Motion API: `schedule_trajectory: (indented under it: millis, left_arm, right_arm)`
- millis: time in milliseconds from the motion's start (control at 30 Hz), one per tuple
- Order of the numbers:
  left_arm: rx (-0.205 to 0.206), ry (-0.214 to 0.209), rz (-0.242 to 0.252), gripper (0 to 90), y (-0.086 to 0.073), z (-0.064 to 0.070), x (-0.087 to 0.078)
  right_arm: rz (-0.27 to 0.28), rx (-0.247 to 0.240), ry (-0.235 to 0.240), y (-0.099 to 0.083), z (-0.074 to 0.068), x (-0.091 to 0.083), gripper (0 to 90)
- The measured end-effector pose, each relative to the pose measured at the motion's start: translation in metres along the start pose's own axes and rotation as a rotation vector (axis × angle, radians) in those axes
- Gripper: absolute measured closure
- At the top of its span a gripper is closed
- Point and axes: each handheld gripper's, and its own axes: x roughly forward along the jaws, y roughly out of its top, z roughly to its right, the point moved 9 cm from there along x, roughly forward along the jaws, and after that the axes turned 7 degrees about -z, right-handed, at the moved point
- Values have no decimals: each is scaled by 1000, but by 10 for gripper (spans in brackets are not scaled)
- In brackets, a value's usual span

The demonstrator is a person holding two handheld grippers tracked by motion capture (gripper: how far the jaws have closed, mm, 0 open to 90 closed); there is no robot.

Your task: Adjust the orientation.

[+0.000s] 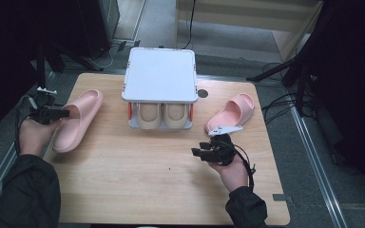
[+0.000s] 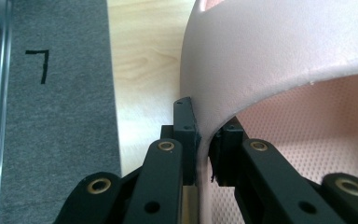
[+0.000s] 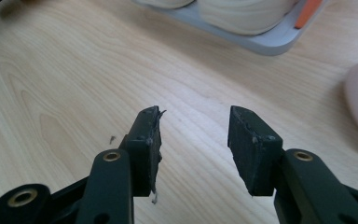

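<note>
Left gripper [image 1: 59, 114] clamping the strap edge of the pink foam slide sandal [image 1: 78, 119] lying near the left edge of the light wooden table [image 1: 161, 185]; in the left gripper view, jaws closing on the thin pink strap wall [image 2: 205, 126], one pad outside, one inside. Sandal's long axis running from the near-left edge toward the far middle, toe end pointing away and rightward, toward the grey two-tier shoe rack [image 1: 160, 76] at the far-centre edge. Left hand clearly nearer this sandal. Rack's lower shelf already holding a pair of beige slippers [image 1: 161, 116], so probably heading for the flat white top tier, meaning lifting up and over the rack's front lip. Second pink sandal [image 1: 232, 111] sitting toward the right edge, just beyond the right gripper [image 1: 204, 152]. Right gripper hovering over bare wood near the right-centre, jaws spread wide, gripping nothing, pointing leftward. Nothing lying between the held sandal and the rack; strap grip looking shallow, so risking swing or slip on lifting.
</note>
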Motion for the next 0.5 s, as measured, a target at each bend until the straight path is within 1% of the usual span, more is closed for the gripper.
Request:
schedule_trajectory:
  millis: [33, 67, 133, 167, 200, 233, 267, 300, 333, 367, 400, 467, 500]
  left_arm:
    - [14, -7, -2, 825, -5, 5, -5]
    - [11, -19, 0, 825, -8, 9, -8]
    - [16, -47, 4, 825, -14, 19, -14]
    - [16, -47, 4, 824, -14, 19, -14]
    - [29, -64, 0, 824, -22, 30, -19]
    - [29, -64, 0, 824, -22, 30, -19]
    - [49, -65, -7, 824, -27, 37, -22]
    - [59, -67, -12, 824, -30, 41, -24]
    - [84, -74, -13, 824, -36, 50, -29]
    - [84, -74, -13, 824, -36, 50, -29]
    - [103, -98, -12, 824, -41, 61, -33]
    - [122, -114, -4, 824, -45, 72, -36]
    - [122, -114, -4, 824, -45, 72, -36]
  right_arm:
    - [9, 0, -8, 2, 5, -4, 547]
    - [15, 6, -12, 3, 7, -6, 547]
    - [28, 16, -10, 6, 12, -10, 547]
    - [33, 17, -13, 7, 14, -12, 547]
    - [35, 18, -16, 8, 17, -13, 547]
    - [35, 18, -16, 8, 17, -13, 547]
    - [39, 23, -17, 10, 19, -14, 547]
    - [43, 25, -23, 12, 24, -16, 546]
    - [46, 21, -30, 13, 27, -18, 546]
    - [46, 21, -30, 13, 27, -18, 546]
    - [50, 26, -41, 14, 32, -20, 545]
    - [57, 34, -45, 16, 38, -23, 545]
    - [57, 34, -45, 16, 38, -23, 545]
